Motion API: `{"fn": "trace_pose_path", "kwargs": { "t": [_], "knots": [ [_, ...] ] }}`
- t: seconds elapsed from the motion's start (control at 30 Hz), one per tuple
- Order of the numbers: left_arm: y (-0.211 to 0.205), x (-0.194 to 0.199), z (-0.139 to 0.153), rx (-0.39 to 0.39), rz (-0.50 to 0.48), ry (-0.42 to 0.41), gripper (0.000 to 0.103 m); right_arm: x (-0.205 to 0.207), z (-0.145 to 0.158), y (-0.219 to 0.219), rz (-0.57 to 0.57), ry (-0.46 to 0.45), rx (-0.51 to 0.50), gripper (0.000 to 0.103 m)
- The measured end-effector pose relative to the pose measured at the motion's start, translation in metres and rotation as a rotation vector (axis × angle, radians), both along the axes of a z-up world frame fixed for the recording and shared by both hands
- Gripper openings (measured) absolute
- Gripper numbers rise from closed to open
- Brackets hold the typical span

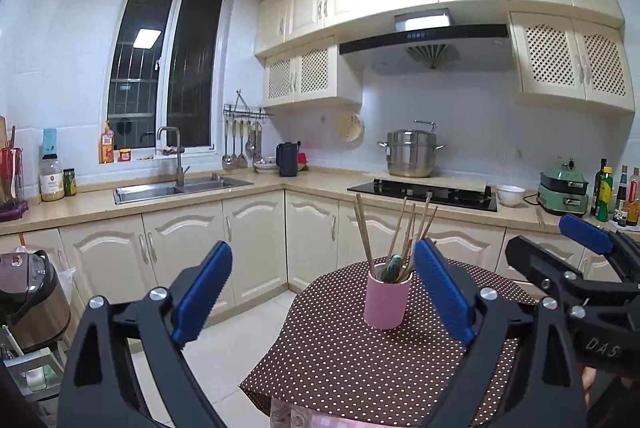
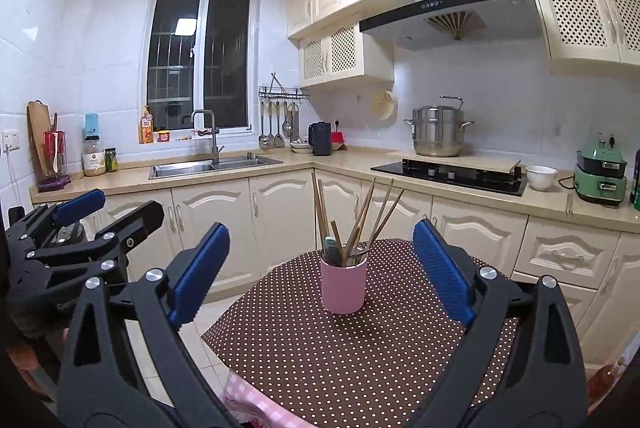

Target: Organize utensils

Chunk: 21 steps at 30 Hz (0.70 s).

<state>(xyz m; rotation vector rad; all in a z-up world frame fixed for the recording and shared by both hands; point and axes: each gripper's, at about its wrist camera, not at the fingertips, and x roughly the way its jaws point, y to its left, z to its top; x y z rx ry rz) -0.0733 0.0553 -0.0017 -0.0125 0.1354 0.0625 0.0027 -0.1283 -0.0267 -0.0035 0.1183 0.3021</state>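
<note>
A pink cup [image 1: 386,302] [image 2: 343,284] stands upright on the brown dotted tablecloth [image 1: 360,360] [image 2: 360,356]. Several wooden chopsticks [image 1: 365,234] [image 2: 320,211] and a green-handled utensil [image 1: 394,266] lean inside it. My left gripper [image 1: 322,294] hangs open in front of the cup, well short of it, with nothing between its blue pads [image 1: 204,298]. My right gripper [image 2: 320,278] is open too, its pads [image 2: 442,270] standing on either side of the cup as seen but nearer the camera. Each gripper shows at the other view's edge.
The table's left edge drops to a tiled floor [image 1: 240,344]. A rice cooker [image 1: 32,300] sits low at the left. Behind run cream cabinets, a sink [image 2: 212,165], a black hob [image 2: 448,175] with a steel pot [image 2: 438,131], and a green appliance [image 2: 600,171].
</note>
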Motion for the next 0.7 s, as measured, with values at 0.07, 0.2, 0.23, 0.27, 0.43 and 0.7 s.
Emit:
{"fn": "trace_pose_path", "kwargs": {
  "t": [0.07, 0.2, 0.23, 0.27, 0.43, 0.7],
  "knots": [
    [-0.001, -0.003, 0.002, 0.004, 0.002, -0.011, 0.091, -0.004, 0.002, 0.001, -0.011, -0.014, -0.006, 0.092],
    [-0.001, -0.006, 0.005, 0.015, 0.002, -0.035, 0.091, -0.010, 0.003, 0.001, -0.012, -0.028, -0.002, 0.092],
    [-0.002, -0.008, 0.006, 0.018, 0.002, -0.041, 0.091, -0.011, 0.004, 0.002, -0.013, -0.032, -0.001, 0.092],
    [-0.002, -0.009, 0.007, 0.018, 0.004, -0.050, 0.091, -0.012, 0.005, 0.002, -0.014, -0.035, -0.001, 0.092],
    [0.000, -0.014, 0.011, 0.004, -0.009, -0.074, 0.091, -0.017, 0.007, 0.002, -0.015, -0.048, -0.004, 0.093],
    [-0.003, -0.011, 0.017, 0.016, -0.007, -0.095, 0.091, -0.015, 0.011, 0.002, -0.022, -0.056, -0.010, 0.093]
  ]
}}
